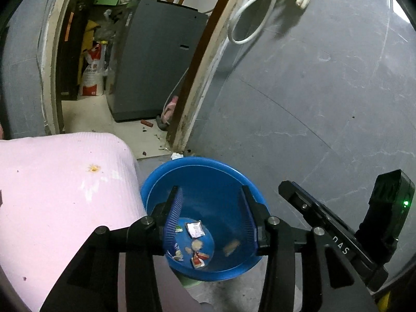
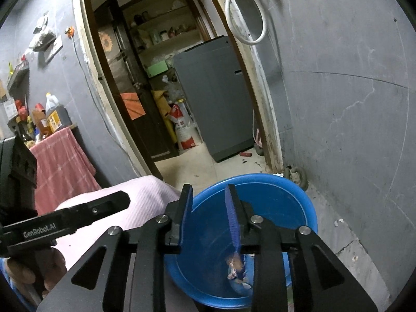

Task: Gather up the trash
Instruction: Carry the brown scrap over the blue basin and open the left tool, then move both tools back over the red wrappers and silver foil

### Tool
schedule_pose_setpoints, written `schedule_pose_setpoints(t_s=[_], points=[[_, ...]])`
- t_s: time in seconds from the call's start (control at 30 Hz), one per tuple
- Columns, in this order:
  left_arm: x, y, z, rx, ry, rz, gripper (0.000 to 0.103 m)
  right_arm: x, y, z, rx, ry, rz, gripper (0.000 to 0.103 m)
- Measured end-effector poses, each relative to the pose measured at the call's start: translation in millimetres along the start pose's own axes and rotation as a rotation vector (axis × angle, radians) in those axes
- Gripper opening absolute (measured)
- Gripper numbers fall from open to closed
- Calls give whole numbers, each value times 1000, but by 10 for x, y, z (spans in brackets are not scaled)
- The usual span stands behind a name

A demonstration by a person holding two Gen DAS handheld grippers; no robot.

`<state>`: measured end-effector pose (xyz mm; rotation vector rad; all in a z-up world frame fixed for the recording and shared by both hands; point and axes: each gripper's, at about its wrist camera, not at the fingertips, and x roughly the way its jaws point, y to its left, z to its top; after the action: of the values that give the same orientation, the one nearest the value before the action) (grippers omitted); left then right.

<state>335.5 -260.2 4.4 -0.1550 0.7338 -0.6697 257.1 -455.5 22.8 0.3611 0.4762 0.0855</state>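
Note:
A blue plastic bucket (image 1: 234, 182) stands on the floor beside a pink-covered table. Several scraps of trash (image 1: 195, 230), torn wrappers and crumbs, lie at its bottom. My left gripper (image 1: 210, 195) is open and empty, its blue-padded fingers spread above the bucket's mouth. In the right wrist view the bucket (image 2: 293, 202) is also below my right gripper (image 2: 209, 191), which is open and empty over the rim. A little trash (image 2: 235, 262) shows at the bucket bottom. The other gripper's body (image 2: 70, 215) is at the left.
The pink table cover (image 1: 65, 182) is at the left with a yellow stain. A doorway behind leads to a grey washing machine (image 2: 215, 98) and a white sack (image 2: 184, 127). A grey wall (image 1: 325, 91) with a hose and gloves is at the right.

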Motion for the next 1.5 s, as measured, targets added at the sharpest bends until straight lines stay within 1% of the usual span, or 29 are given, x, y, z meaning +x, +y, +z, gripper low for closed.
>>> schedule_pose_setpoints(t_s=[0.03, 0.07, 0.13, 0.2, 0.23, 0.27, 0.3, 0.33, 0.37, 0.4, 0.43, 0.47, 0.5, 0.6, 0.7, 0.8, 0.83, 0.9, 1.07, 1.27, 1.37, 1.5], points=[[-18, 8, 9, -5, -5, 4, 42, -3, 2, 7, 0, -1, 0, 24], [-59, 27, 15, -9, -17, 13, 45, -15, 8, 16, -2, -4, -2, 27], [-179, 68, 14, -22, -63, 48, 55, -27, 18, 30, -7, -16, -8, 37], [-299, 139, 24, -42, -104, 77, 62, -63, 49, 58, -17, -33, -9, 41], [-369, 181, 39, -53, -121, 90, 64, -83, 72, 73, -28, -41, -10, 44], [-450, 227, 57, -64, -137, 103, 66, -113, 111, 91, -47, -52, -19, 51], [-532, 264, 76, -71, -151, 116, 69, -135, 133, 102, -61, -61, -25, 55], [-603, 296, 94, -76, -164, 126, 74, -164, 167, 120, -73, -73, -26, 59], [-702, 334, 111, -82, -186, 142, 77, -197, 200, 136, -80, -86, -20, 61], [-791, 361, 129, -84, -212, 162, 84, -230, 236, 158, -85, -98, -11, 63], [-888, 391, 140, -83, -238, 179, 90, -259, 272, 175, -89, -108, -6, 69], [-1002, 422, 144, -76, -269, 200, 93, -299, 319, 197, -96, -125, -1, 75], [-1090, 439, 140, -69, -291, 219, 97, -325, 366, 212, -101, -137, 3, 76], [-1372, 519, 106, -36, -351, 293, 98, -404, 524, 274, -120, -173, 30, 82], [-1611, 636, 73, -12, -379, 343, 98, -437, 710, 307, -148, -197, 57, 89], [-1841, 808, 4, -3, -398, 385, 99, -440, 935, 313, -187, -206, 90, 98], [-1854, 865, -29, -3, -401, 396, 99, -438, 1018, 304, -199, -209, 102, 102], [-1991, 1021, -75, -11, -409, 427, 99, -418, 1181, 286, -220, -213, 132, 103], [-2267, 1415, -206, -48, -415, 512, 99, -270, 1568, 214, -265, -186, 191, 103], [-2453, 1835, -352, -97, -397, 593, 99, 60, 2007, 71, -317, -94, 243, 103], [-2468, 1992, -424, -117, -371, 629, 99, 293, 2180, -14, -331, -18, 281, 103], [-2472, 2227, -490, -178, -337, 660, 99, 579, 2351, -144, -350, 83, 317, 103]])
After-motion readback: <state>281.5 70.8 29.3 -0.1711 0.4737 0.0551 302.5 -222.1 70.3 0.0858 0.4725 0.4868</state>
